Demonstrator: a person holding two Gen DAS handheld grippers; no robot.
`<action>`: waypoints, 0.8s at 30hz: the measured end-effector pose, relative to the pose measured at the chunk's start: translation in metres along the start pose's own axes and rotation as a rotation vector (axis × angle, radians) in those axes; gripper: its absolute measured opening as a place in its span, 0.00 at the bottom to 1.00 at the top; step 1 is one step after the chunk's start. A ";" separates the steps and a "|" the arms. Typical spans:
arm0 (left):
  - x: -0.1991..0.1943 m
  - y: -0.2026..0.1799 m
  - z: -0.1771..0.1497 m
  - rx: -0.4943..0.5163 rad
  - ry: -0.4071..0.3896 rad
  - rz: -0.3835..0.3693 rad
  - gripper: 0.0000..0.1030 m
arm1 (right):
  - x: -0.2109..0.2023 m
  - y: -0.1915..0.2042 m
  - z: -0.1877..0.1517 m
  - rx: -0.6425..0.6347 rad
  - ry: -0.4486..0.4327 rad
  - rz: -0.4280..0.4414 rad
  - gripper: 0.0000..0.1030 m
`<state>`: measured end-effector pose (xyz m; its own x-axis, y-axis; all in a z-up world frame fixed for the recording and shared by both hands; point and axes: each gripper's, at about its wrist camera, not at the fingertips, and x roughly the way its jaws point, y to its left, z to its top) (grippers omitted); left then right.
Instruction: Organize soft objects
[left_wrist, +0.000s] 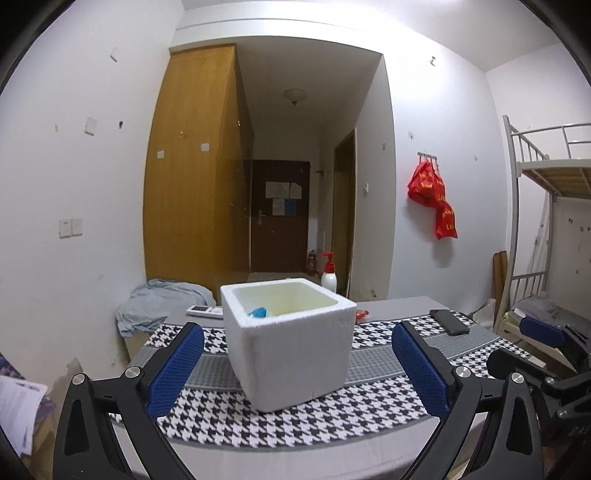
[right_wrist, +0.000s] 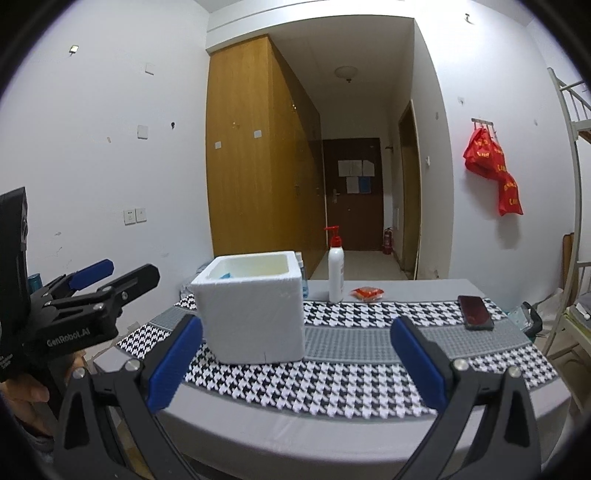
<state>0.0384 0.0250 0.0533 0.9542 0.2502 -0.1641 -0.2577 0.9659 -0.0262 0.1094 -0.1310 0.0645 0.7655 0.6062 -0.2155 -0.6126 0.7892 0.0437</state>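
The left gripper (left_wrist: 297, 363) stands wide apart, its blue pads (left_wrist: 177, 369) empty and touching nothing, hovering over the near edge of the table (left_wrist: 207, 452) with the white foam box (left_wrist: 291, 343) framed between them. The right gripper (right_wrist: 295, 363) is spread equally wide and holds nothing, above the same near edge. The box sits on the houndstooth cloth (right_wrist: 332, 384) toward the table's left side; a blue soft object (left_wrist: 258, 312) lies inside it. A dark phone (right_wrist: 475, 312) rests near the right edge, a pump bottle (right_wrist: 335, 271) along the far edge.
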 end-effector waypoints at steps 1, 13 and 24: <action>-0.005 0.000 -0.005 -0.001 -0.005 0.004 0.99 | -0.003 0.002 -0.004 -0.004 -0.003 -0.002 1.00; -0.031 0.001 -0.043 0.015 -0.003 0.031 0.99 | -0.022 0.017 -0.036 -0.021 -0.014 -0.034 1.00; -0.028 0.008 -0.046 0.001 0.019 0.049 0.99 | -0.018 0.018 -0.040 -0.014 0.008 -0.029 1.00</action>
<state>0.0026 0.0228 0.0127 0.9374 0.2958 -0.1840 -0.3038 0.9526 -0.0165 0.0765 -0.1318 0.0301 0.7812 0.5824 -0.2248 -0.5931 0.8047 0.0237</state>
